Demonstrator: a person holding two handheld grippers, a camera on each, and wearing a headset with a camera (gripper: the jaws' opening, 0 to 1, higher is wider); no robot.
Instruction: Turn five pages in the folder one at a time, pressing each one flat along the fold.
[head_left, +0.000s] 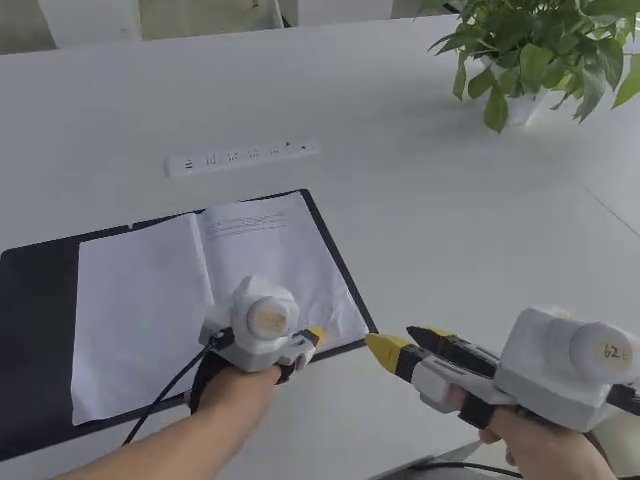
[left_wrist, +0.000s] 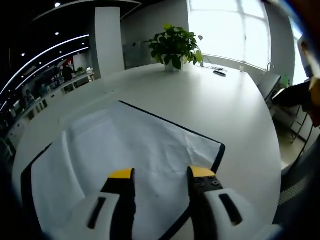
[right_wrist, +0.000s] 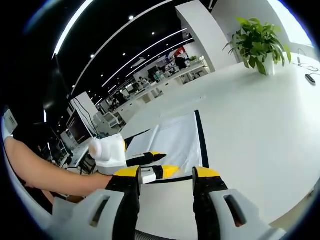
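A black folder (head_left: 35, 300) lies open on the white table, with a white left page (head_left: 135, 310) and a white right page (head_left: 270, 260) meeting at the fold. My left gripper (head_left: 308, 345) hovers over the right page's near corner, and its jaws stand open with nothing between them. In the left gripper view that gripper (left_wrist: 161, 173) points across the page (left_wrist: 140, 145). My right gripper (head_left: 408, 342) is off the folder to the right, open and empty. The right gripper view has my right gripper (right_wrist: 167, 172) aimed at the folder (right_wrist: 172, 140) and the left gripper (right_wrist: 107, 152).
A white power strip (head_left: 242, 157) lies beyond the folder. A potted plant (head_left: 540, 50) stands at the far right corner of the table (head_left: 450, 200). The table's near edge runs just below my hands. A cable trails from the left gripper over the folder.
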